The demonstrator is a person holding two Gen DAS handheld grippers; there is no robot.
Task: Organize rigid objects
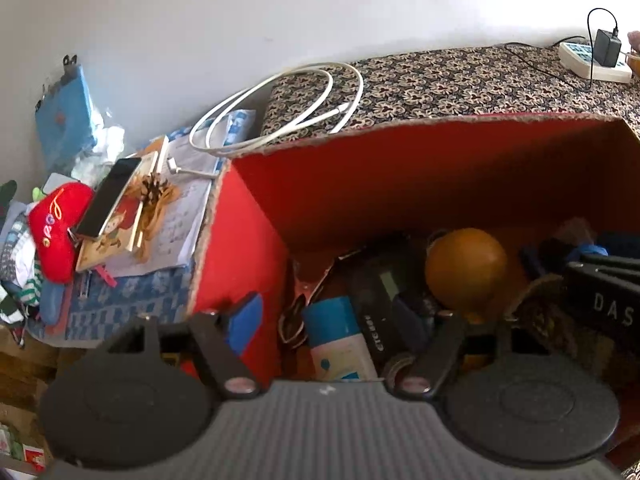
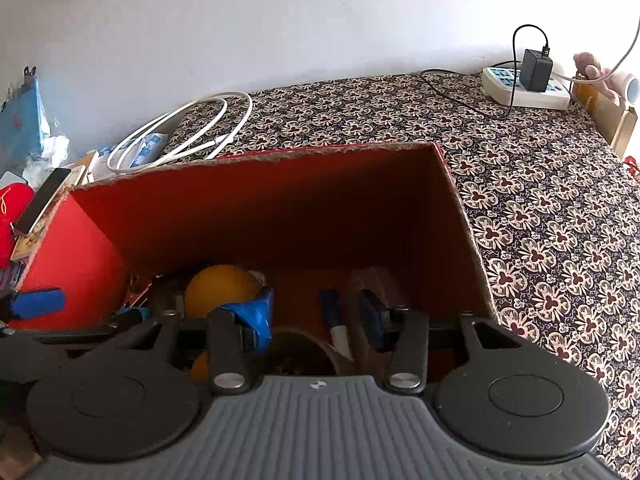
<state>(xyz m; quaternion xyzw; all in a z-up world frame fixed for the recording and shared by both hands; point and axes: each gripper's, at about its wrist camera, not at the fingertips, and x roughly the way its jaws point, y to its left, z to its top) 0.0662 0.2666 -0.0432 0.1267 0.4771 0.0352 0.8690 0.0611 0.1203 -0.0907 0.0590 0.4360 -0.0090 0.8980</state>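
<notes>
An open red cardboard box [image 1: 420,184] [image 2: 256,208] stands on the patterned cloth. Inside lie an orange ball [image 1: 466,268] [image 2: 220,290], a blue-and-white tube [image 1: 338,336], a black device with a small screen [image 1: 382,292], scissors [image 1: 298,312] and a blue-capped pen [image 2: 332,312]. My left gripper [image 1: 330,320] is inside the box by its left wall, jaws wide apart over the tube and the black device, pressing on neither. My right gripper [image 2: 312,316] is inside the box to the right of the ball. Its blue pads [image 2: 256,316] stand apart above a brown roll [image 2: 304,346].
A coiled white cable [image 1: 280,108] [image 2: 180,132] lies behind the box. A power strip with a black charger [image 2: 528,84] sits at the back right. Left of the box are a phone on a book [image 1: 112,196], a red plush [image 1: 58,224] and loose papers. Patterned cloth [image 2: 560,220] stretches to the right.
</notes>
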